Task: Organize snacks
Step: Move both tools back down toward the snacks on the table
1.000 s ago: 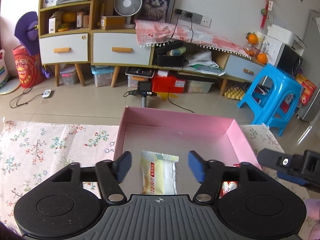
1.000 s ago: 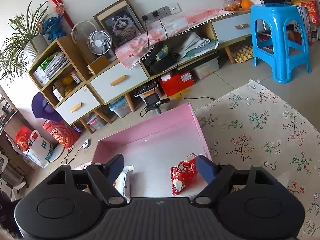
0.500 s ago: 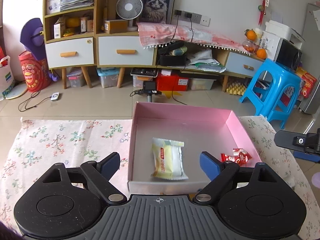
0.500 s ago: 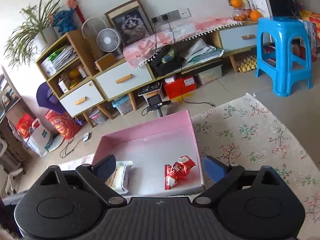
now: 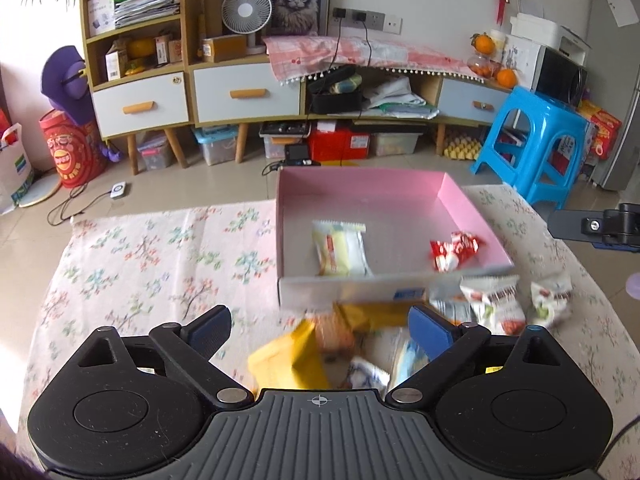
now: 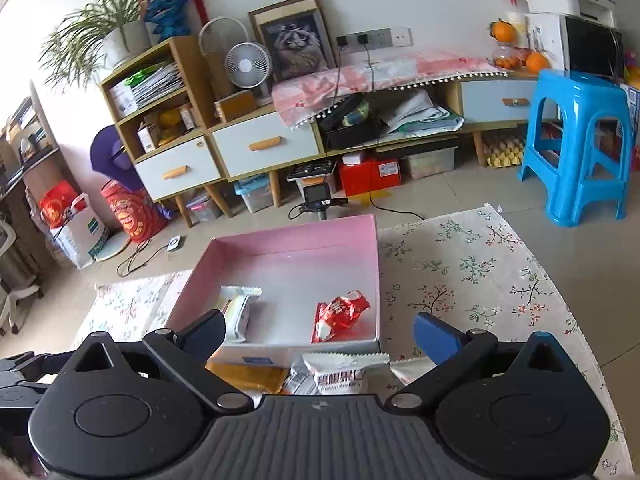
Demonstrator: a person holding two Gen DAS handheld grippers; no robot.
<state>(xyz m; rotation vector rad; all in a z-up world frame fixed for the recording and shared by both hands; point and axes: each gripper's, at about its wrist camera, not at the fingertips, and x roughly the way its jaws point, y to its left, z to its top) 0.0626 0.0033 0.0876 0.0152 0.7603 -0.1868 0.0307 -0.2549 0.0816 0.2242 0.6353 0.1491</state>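
A pink box (image 5: 360, 190) (image 6: 296, 240) sits on a flowered cloth. In it lie a yellow-white snack packet (image 5: 340, 248) (image 6: 238, 310) and a red packet (image 5: 454, 250) (image 6: 340, 314). Several loose snacks lie in front of the box: a yellow packet (image 5: 288, 360), white nut packets (image 5: 496, 300) (image 6: 340, 374) and an orange-brown packet (image 6: 248, 376). My left gripper (image 5: 320, 328) is open and empty above the loose pile. My right gripper (image 6: 320, 336) is open and empty over the box's near edge; it also shows at the right in the left wrist view (image 5: 596, 226).
The flowered cloth (image 5: 152, 256) (image 6: 472, 272) covers the table. Beyond stand a low cabinet with drawers (image 5: 244, 92), a blue stool (image 5: 536, 140) (image 6: 576, 140), a fan (image 5: 246, 12) and storage boxes on the tiled floor.
Both grippers have pulled back from the box and opened wider. The yellow-white packet stays in the box. The loose snack pile has come into view in front of the box.
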